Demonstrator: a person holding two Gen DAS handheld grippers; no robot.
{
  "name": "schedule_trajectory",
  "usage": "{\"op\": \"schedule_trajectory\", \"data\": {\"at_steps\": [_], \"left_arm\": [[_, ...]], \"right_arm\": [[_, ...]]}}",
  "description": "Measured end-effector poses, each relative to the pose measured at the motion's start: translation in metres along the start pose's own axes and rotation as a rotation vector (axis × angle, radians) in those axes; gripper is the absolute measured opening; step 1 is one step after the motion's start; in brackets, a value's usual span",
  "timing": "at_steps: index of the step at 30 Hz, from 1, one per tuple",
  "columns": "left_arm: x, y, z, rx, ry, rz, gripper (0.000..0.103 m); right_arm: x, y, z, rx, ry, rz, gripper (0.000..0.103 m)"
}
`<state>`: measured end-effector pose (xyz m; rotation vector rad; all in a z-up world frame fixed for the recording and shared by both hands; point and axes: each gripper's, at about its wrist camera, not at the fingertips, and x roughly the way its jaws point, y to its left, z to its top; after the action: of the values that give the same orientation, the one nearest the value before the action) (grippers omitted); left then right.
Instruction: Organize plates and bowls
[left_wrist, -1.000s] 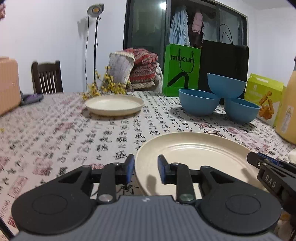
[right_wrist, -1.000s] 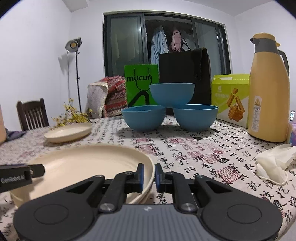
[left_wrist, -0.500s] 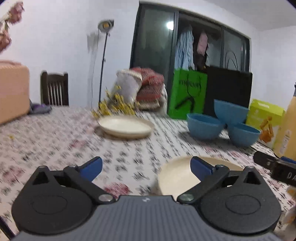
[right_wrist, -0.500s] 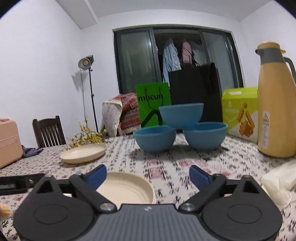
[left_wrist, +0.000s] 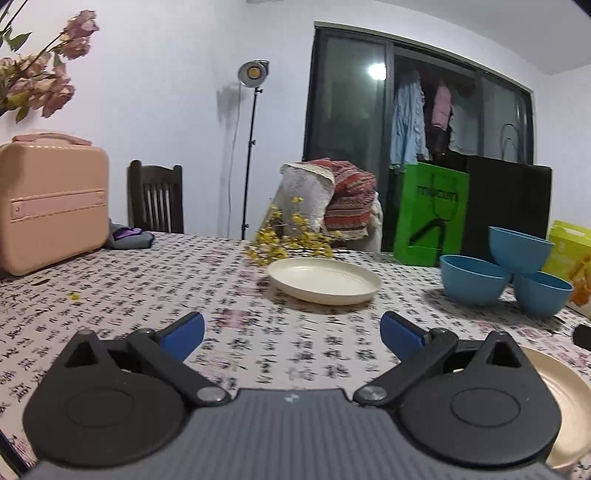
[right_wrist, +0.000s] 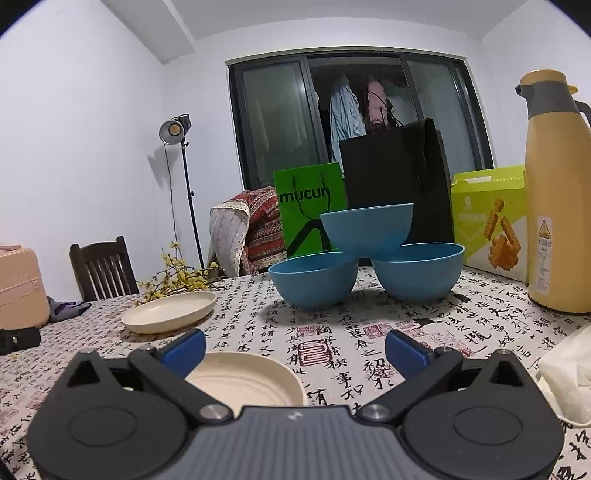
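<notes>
Both hand-held grippers hang with jaws spread wide and empty: the left hand-held gripper (left_wrist: 291, 330), the right hand-held gripper (right_wrist: 295, 347). A cream plate (right_wrist: 247, 382) lies on the tabletop (right_wrist: 406, 332) just below the right one; a second plate (left_wrist: 324, 280) and three blue bowls (right_wrist: 365, 230) sit farther back. The plates look light, stiff and smooth, probably best pinched at the raised rim.

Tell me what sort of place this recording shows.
Most likely a dining area in a home: a table under a calligraphy-print cloth with blue bowls and cream plates, a wooden chair, and clothes hanging behind glass sliding doors.
</notes>
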<state>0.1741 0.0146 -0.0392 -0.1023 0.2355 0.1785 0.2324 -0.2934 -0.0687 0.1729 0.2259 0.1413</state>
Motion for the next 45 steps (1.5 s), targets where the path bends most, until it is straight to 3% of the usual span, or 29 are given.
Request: {"op": "schedule_trajectory", "data": {"at_steps": [4,18,45], "left_arm": [[0.007,0.010,-0.004,-0.008,0.008,0.009,0.103],[0.009,0.031,-0.011,-0.132,0.019,-0.068,0.103],[0.010,0.024,-0.010,-0.093,0.022,-0.083,0.103]], "right_arm": [[-0.002,0.004,-0.002,-0.016,-0.009,-0.004,0.103],[-0.005,0.006,-0.004,-0.007,-0.028,-0.062,0.103],[-0.009,0.006,-0.007,-0.005,-0.056,-0.069,0.103]]}}
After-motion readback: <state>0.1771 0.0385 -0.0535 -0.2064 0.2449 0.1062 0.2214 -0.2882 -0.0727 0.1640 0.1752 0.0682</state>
